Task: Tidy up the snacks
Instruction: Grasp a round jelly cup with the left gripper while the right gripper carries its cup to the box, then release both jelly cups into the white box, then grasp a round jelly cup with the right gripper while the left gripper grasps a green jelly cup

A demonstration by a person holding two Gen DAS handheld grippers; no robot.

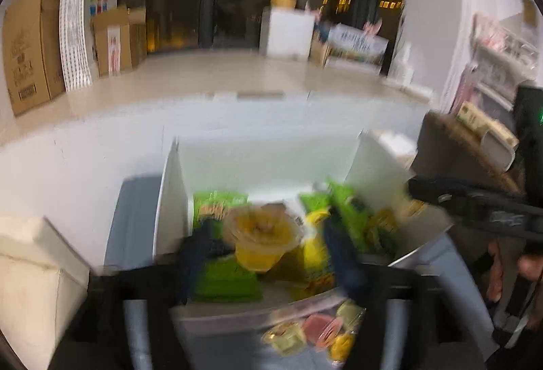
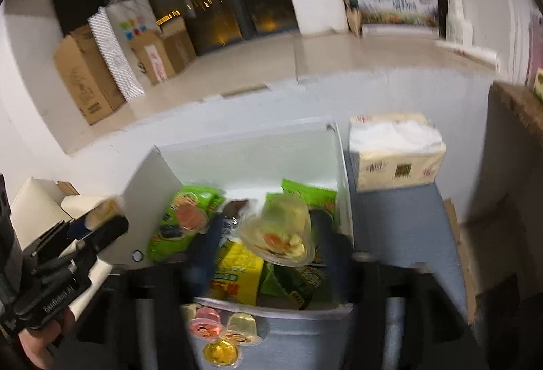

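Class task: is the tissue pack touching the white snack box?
Cannot tell. The right wrist view shows the tissue pack close beside the white snack box wall, but blur hides any contact or gap.

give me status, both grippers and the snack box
Left gripper open, yellow jelly cup between fingers, over white box. Right gripper open, clear jelly cup between fingers. Loose cups outside box.

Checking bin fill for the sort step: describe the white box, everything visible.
The white box is open-topped, with thin, flat, smooth walls that look like card or foam board. It sits upright on a blue-grey surface. Inside lie green snack packets, a yellow packet and a clear jelly cup tipped on the pile. A tissue pack stands beside its right wall; loose jelly cups lie outside its near wall. Motion blur hides print and seams.
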